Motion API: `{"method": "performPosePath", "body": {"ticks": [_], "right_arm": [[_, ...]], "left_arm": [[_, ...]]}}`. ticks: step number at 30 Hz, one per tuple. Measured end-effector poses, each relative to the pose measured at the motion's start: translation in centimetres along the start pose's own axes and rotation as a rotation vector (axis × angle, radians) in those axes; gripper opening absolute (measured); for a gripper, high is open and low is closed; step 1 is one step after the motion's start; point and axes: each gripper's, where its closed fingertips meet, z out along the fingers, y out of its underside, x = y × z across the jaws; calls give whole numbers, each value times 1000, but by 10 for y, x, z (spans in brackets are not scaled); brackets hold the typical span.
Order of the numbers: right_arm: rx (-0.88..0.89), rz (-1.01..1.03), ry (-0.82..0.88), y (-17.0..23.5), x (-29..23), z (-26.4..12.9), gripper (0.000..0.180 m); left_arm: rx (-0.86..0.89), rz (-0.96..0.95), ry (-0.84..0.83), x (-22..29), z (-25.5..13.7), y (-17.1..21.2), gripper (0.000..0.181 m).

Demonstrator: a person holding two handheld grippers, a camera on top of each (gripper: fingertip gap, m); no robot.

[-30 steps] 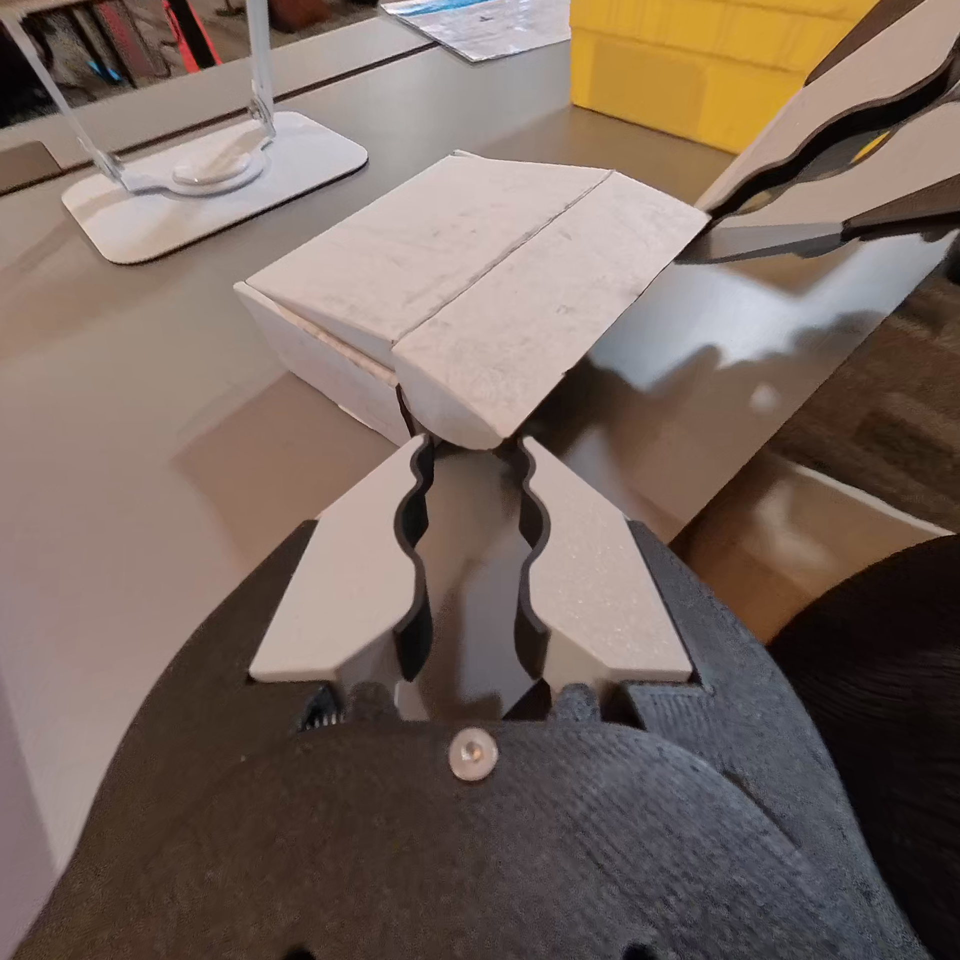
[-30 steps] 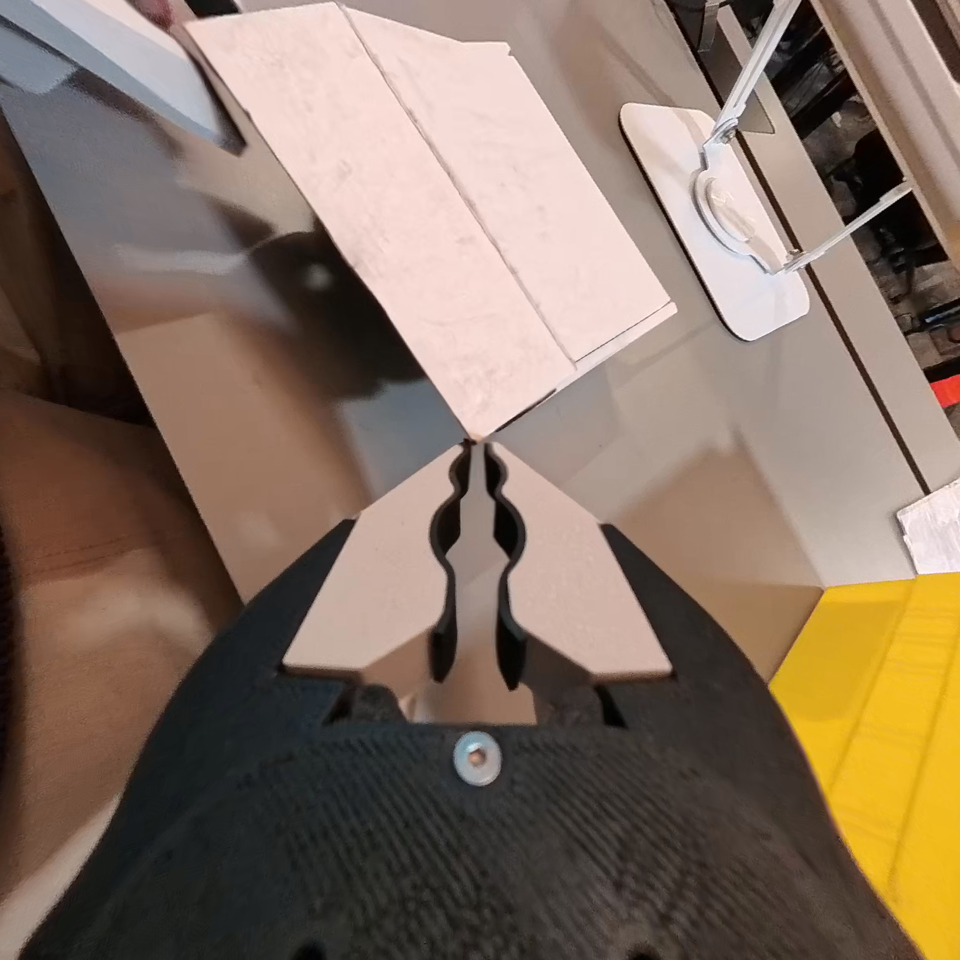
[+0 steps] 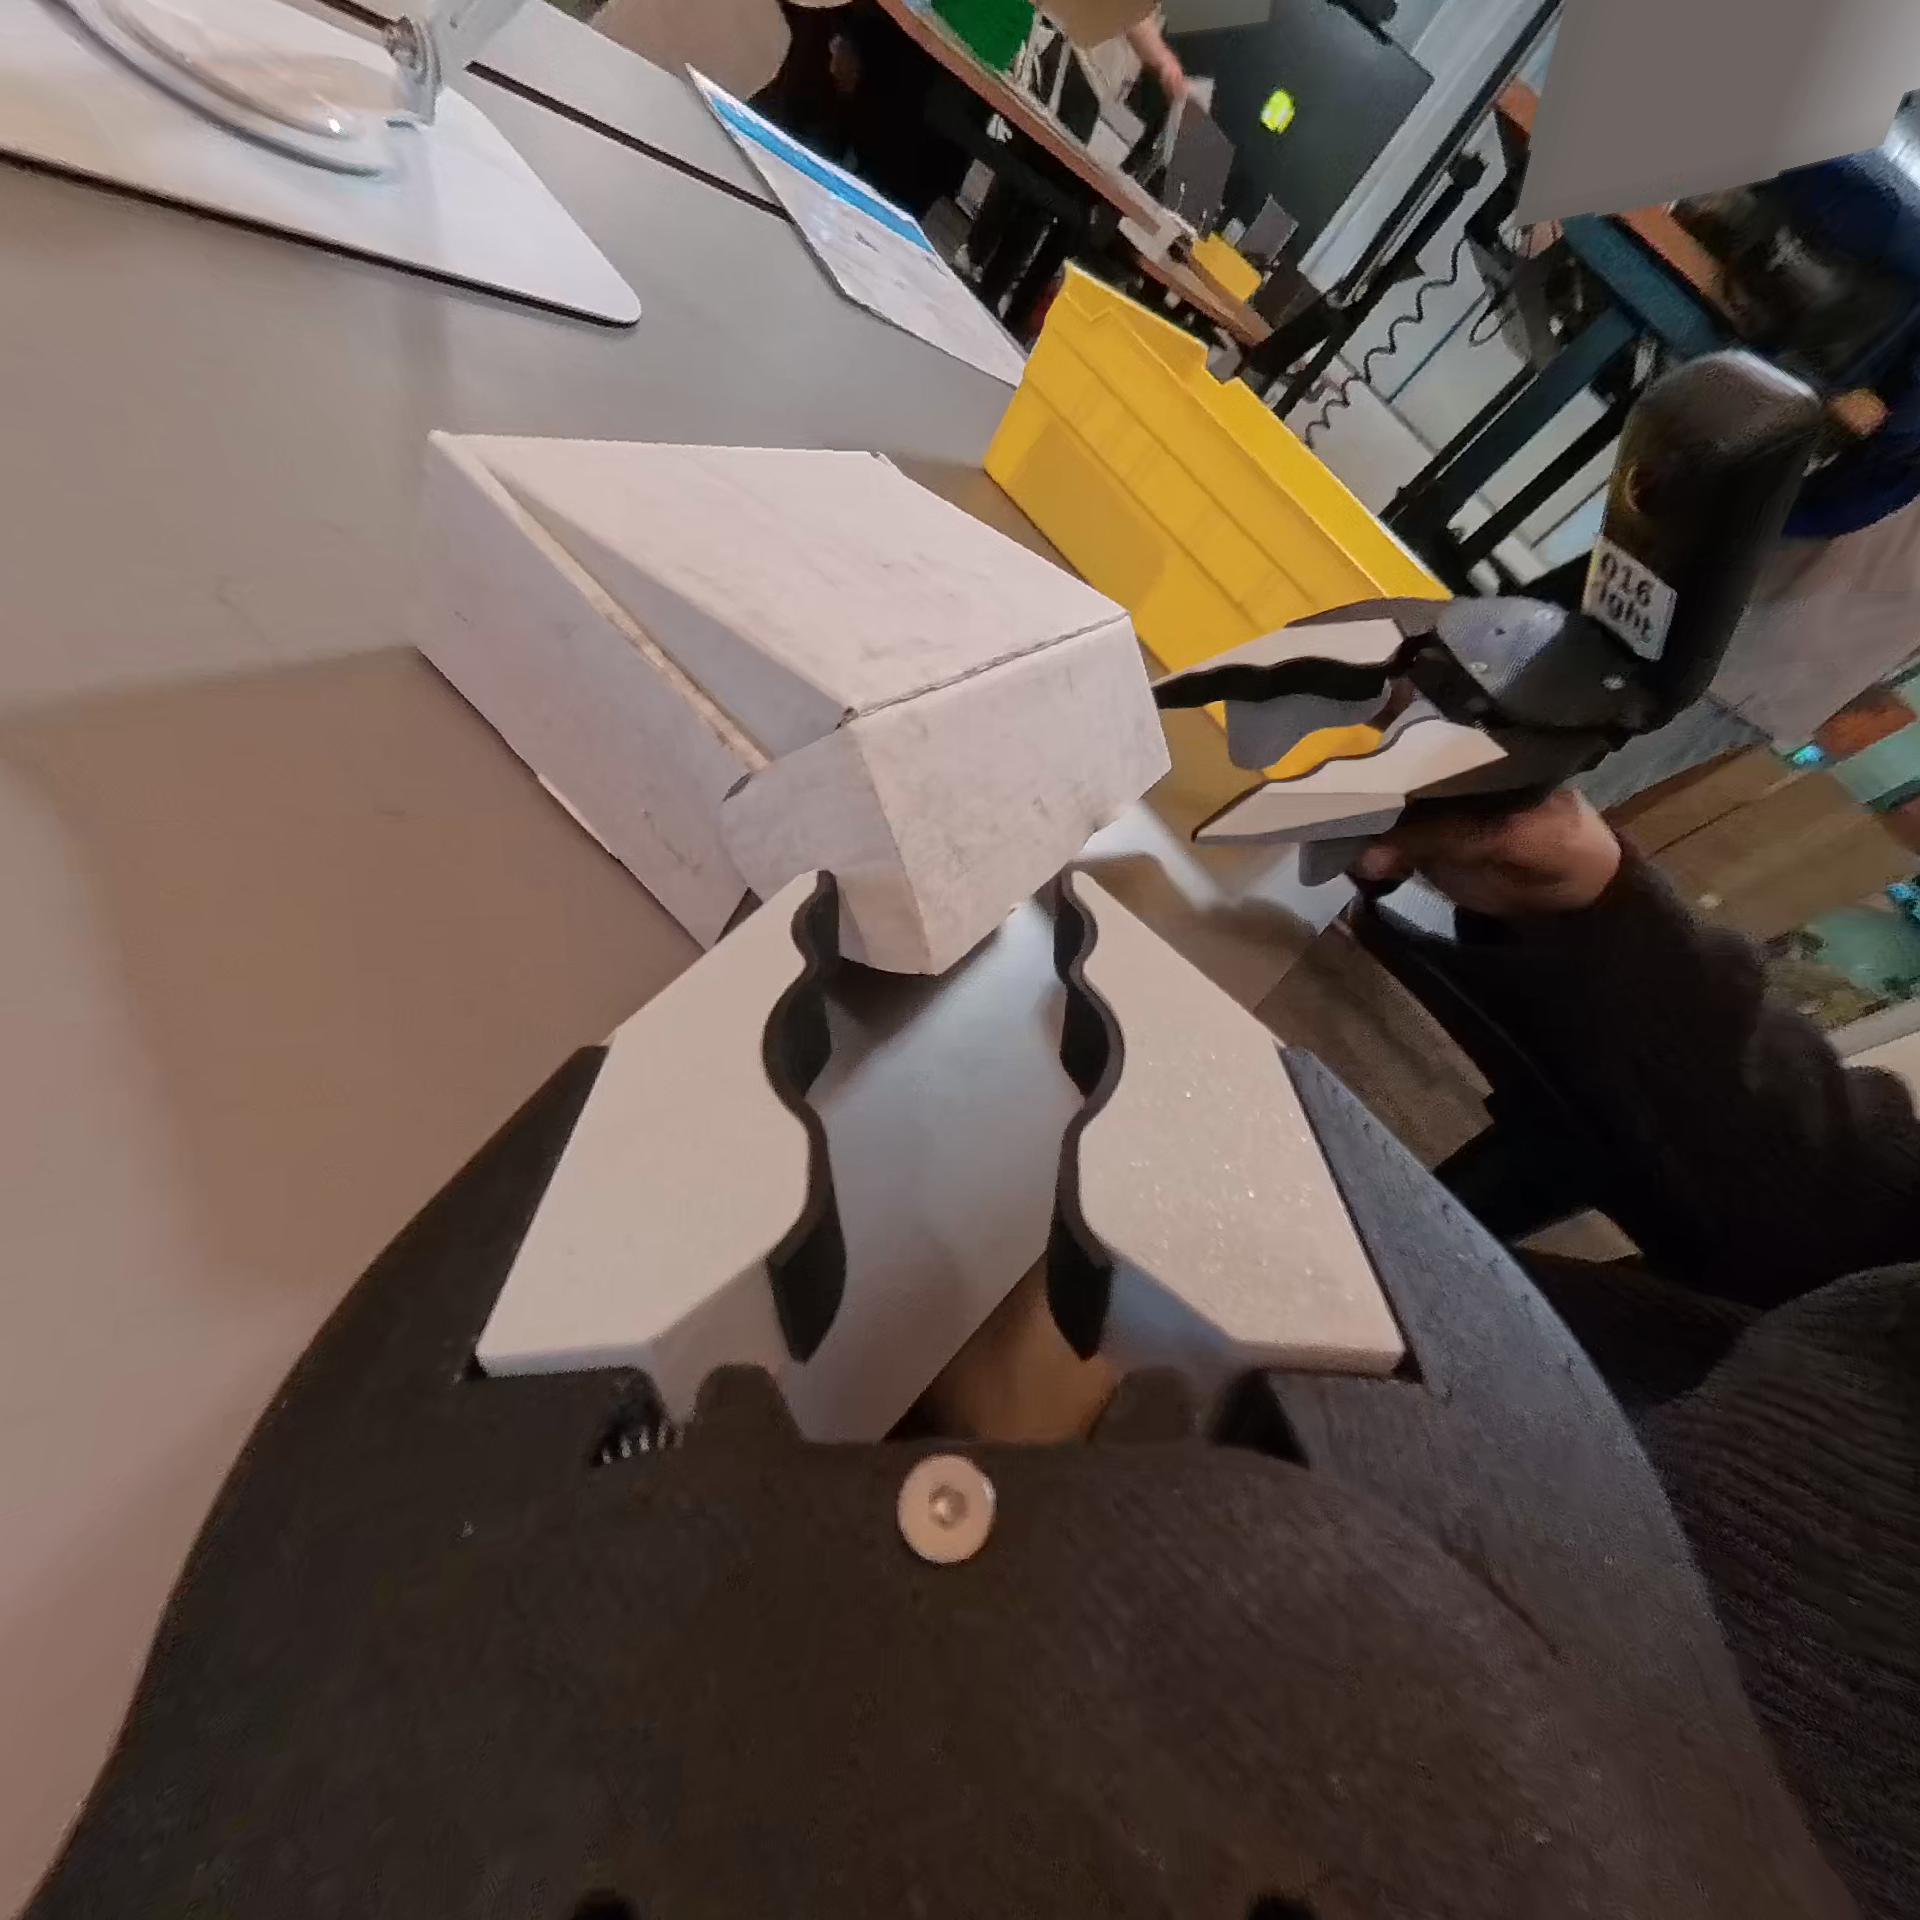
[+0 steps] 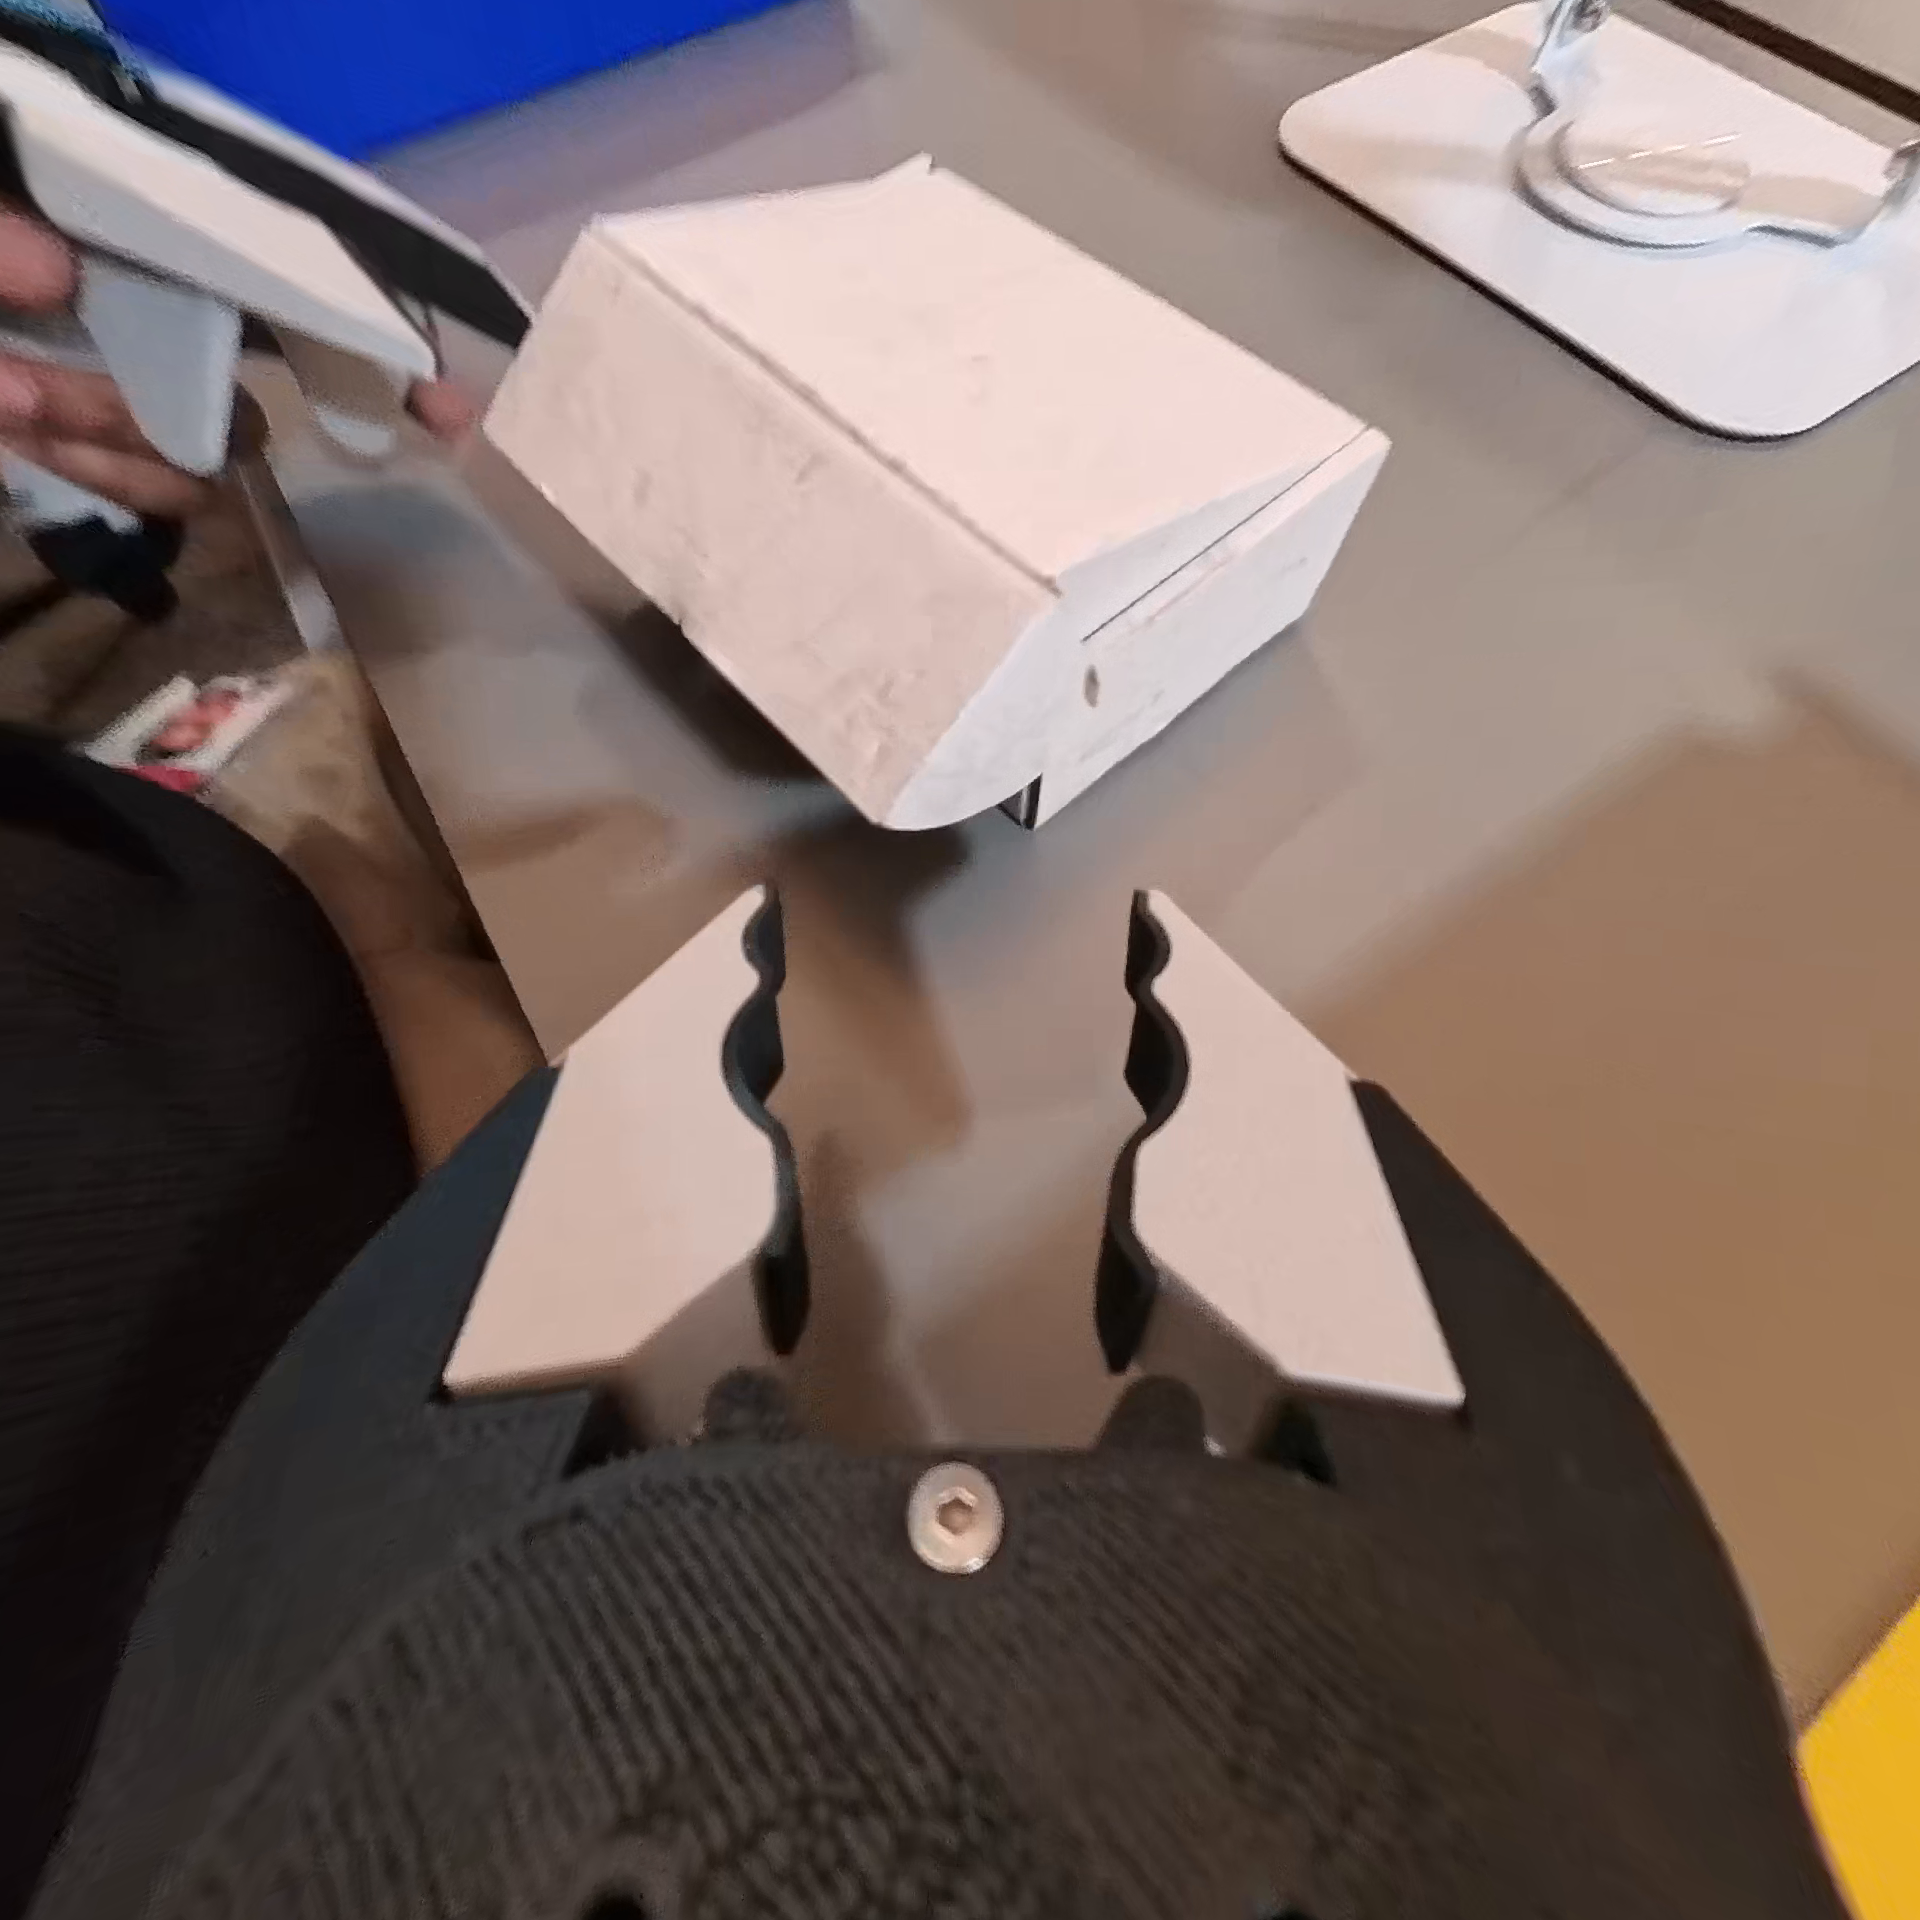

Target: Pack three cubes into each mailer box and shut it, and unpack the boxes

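Between my left gripper's (image 3: 940, 914) spread fingers, at the near edge of the grey table (image 3: 208, 831), sits the rounded corner tab of the white mailer box's (image 3: 790, 623) front flap; whether the fingers actually press it I cannot tell, since a gap shows on the right side. The flap hangs folded down over the table edge, while the lid stands tilted, raised at the front and not seated on the box walls. From my right wrist camera, my right gripper (image 4: 951, 914) hangs just short of the same box (image 4: 914, 447), fingers wide apart and holding nothing, the flap's rounded corner just ahead of the tips. The left wrist view shows that right gripper (image 3: 1210, 764) side-on, just beside the flap's right end, in a hand (image 3: 1486, 862) with a dark sleeve. The box's contents are hidden by the lid. Beyond the box, a yellow bin (image 3: 1195, 499) stands at the table's right side, and a white stand base (image 4: 1621, 239) with a clear foot lies farther back, well apart from the box. A printed sheet (image 3: 862, 249) lies behind the bin. Farthest off, desks and equipment fill the room.
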Motion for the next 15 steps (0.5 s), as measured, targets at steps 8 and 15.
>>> {"method": "performPosePath", "body": {"ticks": [8, 15], "right_arm": [[-129, -292, 213, 12, 6, 19, 62], [-23, -377, 293, -12, 5, 15, 43]], "left_arm": [[-80, 405, -231, -19, -6, 7, 55], [-139, 674, -382, -24, 12, 16, 51]]}}
